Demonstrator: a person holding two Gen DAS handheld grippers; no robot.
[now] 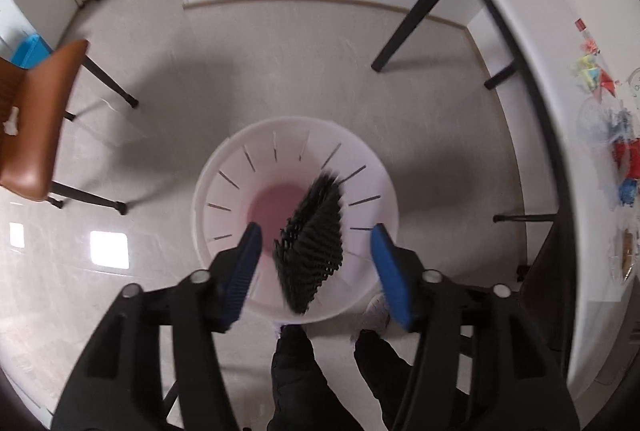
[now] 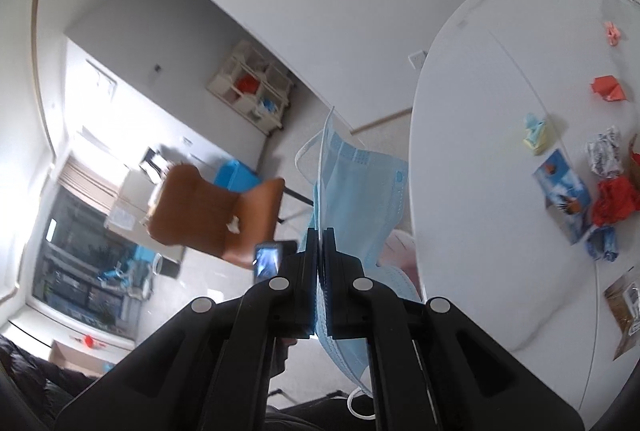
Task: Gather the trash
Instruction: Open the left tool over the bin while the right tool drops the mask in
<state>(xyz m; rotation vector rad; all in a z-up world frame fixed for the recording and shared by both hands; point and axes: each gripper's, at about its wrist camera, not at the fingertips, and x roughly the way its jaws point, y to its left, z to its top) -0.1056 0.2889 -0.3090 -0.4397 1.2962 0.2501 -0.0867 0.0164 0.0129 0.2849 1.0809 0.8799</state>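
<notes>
The left tool [image 1: 316,263] stood open directly above the white bin [image 1: 224,167], and a black foam piece [image 1: 312,243] hung between its fingers over the bin's mouth, apparently just let go to drop inside. The right tool [image 2: 320,283] was clamped on a blue mask [image 2: 360,187], held beside the bench [image 2: 480,151], likely next for the bin; more litter lay on the bench.

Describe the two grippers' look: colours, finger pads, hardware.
Left gripper: matte black angular linkage arms, silver round pivot pins, fingers faced with blue ribbed pads. Right gripper: same black linkage and silver pins, with black finger blocks edged in blue. No cables or markings visible. The person's trousers below are black.
</notes>
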